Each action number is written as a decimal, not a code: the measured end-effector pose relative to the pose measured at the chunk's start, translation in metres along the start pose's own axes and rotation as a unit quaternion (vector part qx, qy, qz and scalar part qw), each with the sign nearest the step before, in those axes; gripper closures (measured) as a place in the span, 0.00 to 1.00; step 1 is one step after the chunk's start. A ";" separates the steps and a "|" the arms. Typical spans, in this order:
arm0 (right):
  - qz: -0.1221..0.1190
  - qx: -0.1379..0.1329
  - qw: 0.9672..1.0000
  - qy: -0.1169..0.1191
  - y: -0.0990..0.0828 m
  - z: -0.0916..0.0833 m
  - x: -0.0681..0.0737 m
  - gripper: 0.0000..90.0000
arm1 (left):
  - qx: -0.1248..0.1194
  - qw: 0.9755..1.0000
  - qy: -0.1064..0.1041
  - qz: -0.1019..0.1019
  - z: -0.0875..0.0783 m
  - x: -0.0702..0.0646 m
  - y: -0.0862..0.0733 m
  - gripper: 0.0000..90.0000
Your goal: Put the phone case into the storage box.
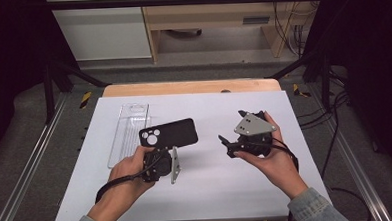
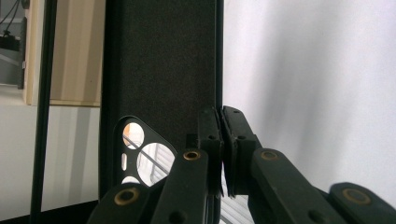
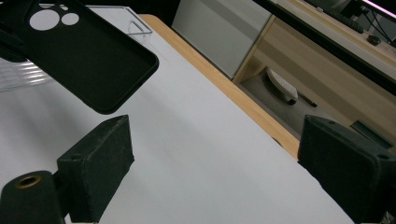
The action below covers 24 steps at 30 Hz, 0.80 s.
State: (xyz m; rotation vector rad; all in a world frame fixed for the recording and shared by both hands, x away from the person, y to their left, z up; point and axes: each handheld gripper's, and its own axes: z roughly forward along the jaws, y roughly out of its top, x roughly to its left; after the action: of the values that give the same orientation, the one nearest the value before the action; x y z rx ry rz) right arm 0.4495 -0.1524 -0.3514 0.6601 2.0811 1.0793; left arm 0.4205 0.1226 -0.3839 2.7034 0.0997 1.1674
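The left hand-held gripper [image 1: 161,151] pinches one long edge of the black phone case [image 1: 168,133] near its camera cut-out, holding it raised above the left half of the white surface [image 1: 212,190], just beside the clear plastic tray [image 1: 128,133] by the far-left corner. The right hand-held gripper [image 1: 226,141], jaws spread and holding nothing, hovers to the case's right. The case looks light, thin and flexible, so the rim is probably the surest hold.

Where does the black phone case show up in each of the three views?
High view: phone case left of centre, held above the white table by the left gripper.
Left gripper view: phone case fills the upper middle, edge clamped in the jaws.
Right gripper view: phone case at upper left.
Shared landmark: clear plastic tray.
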 end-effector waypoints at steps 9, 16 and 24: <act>-0.007 -0.001 1.000 -0.002 0.007 0.005 0.003 0.12 | 0.000 1.000 0.004 0.015 0.000 -0.004 0.008 0.96; -0.021 0.002 1.000 0.000 0.017 0.010 0.004 0.14 | 0.001 1.000 0.007 0.024 -0.001 -0.004 0.012 0.96; -0.036 0.010 0.999 0.006 0.024 0.016 0.007 0.16 | -0.004 1.000 0.009 0.030 -0.004 -0.007 0.014 0.96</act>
State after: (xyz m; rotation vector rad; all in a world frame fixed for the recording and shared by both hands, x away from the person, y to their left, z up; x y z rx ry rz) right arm 0.4607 -0.1269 -0.3401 0.5844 2.1122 1.0254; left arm 0.4125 0.1084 -0.3829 2.7069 0.0179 1.2076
